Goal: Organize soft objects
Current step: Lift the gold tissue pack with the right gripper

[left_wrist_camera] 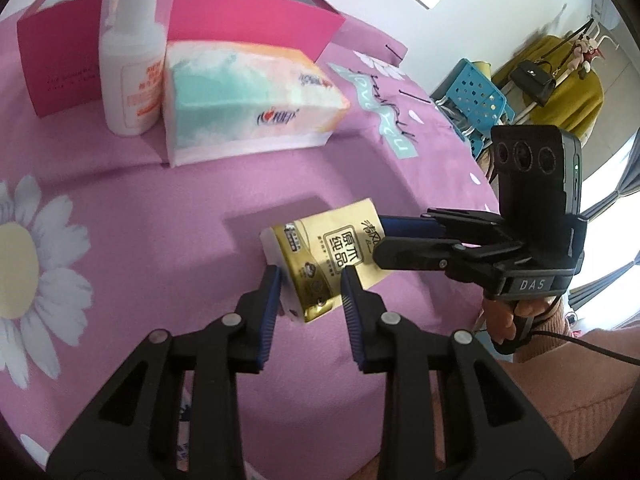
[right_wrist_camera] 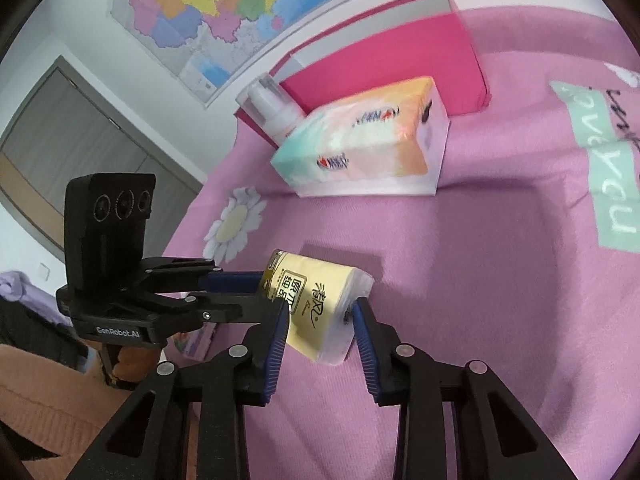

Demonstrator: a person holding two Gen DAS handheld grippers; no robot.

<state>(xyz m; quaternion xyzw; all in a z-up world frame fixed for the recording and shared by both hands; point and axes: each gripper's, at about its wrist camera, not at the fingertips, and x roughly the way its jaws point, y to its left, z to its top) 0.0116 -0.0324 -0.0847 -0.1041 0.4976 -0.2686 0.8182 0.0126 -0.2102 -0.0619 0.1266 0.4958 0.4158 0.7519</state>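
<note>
Surface: pink cloth printed with white daisies, spread under everything.

Landmark item: small gold-wrapped tissue pack, lifted off the cloth and tilted, with its shadow on the fabric beneath.

Left gripper: blue pads clamped on the near end of the gold pack.

Right gripper: jaws pressed against the pack's other end, so both grippers hold it.

Beyond the gold pack: large soft tissue pack in teal, white and orange wrap, lying flat.

Just beside that large pack: white pump bottle, upright.

Behind both: open magenta box.

Wall in the right wrist view: coloured map.
</note>
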